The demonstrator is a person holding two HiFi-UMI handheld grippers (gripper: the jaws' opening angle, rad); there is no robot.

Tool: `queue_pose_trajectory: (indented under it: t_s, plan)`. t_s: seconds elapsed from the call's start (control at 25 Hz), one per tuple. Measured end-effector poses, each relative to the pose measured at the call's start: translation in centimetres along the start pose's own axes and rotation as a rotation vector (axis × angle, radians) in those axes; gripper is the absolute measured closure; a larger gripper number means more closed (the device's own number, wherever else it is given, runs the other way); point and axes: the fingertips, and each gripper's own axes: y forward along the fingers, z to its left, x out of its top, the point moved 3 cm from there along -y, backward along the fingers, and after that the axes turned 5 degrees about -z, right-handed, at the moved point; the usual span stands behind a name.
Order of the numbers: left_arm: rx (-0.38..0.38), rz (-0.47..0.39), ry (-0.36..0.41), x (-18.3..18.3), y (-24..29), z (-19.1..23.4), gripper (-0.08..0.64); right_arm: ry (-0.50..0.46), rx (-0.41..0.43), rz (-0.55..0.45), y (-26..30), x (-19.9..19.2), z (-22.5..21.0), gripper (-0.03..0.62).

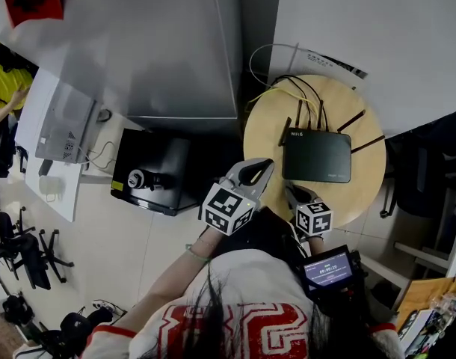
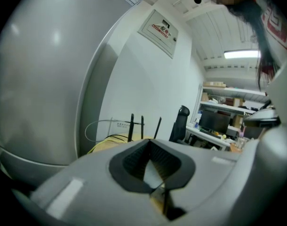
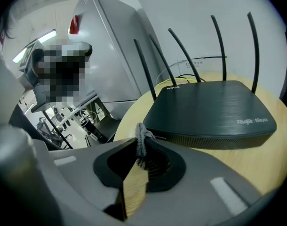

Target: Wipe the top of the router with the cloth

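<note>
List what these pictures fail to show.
Cloth: right gripper view shows a grey tuft only; the shut right gripper hides the rest.
Router: left gripper view shows antennas only; the left gripper covers the case.
Cloth in head view: hidden by the right gripper.

1. The right gripper point(image 3: 142, 150) fills the frame's 6 o'clock edge, its jaws closed together on a thin grey twist of cloth point(image 3: 141, 138) that sticks up between them.
2. The black router point(image 3: 211, 109) lies just beyond the jaws, toward 2 o'clock, flat on a round wooden table point(image 3: 132, 113); print shows on its front edge at 3 o'clock.
3. Four thin antennas point(image 3: 220, 41) rise from the router's far edge, fanning toward 12 and 1 o'clock.
4. A tall grey cabinet point(image 3: 106, 46) stands past the table at 11 o'clock, against a white wall point(image 3: 190, 8).
5. A yellow cable point(image 3: 181, 77) shows behind the router.
</note>
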Motion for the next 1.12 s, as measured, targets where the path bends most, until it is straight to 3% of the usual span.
queue_pose_trajectory:
  t_s: [0.32, 0.68, 0.92, 1.12]
  plan:
    - [0.04, -0.016, -0.006, 0.3, -1.0, 1.2, 0.56, -0.108, 0.066, -0.074, 1.9, 6.4, 2.9, 0.549]
    - [0.115, -0.045, -0.013, 1.1, -2.6, 4.0, 0.559, -0.171, -0.044, -0.005, 5.5, 10.3, -0.4, 0.549]
    - [0.142, -0.057, -0.024, 1.3, -3.2, 5.2, 0.56, -0.176, -0.07, 0.04, 6.1, 10.3, -1.0, 0.549]
    - [0.107, -0.054, -0.032, 1.2, -2.5, 4.6, 0.56, -0.159, -0.059, 0.058, 5.2, 8.5, 0.2, 0.549]
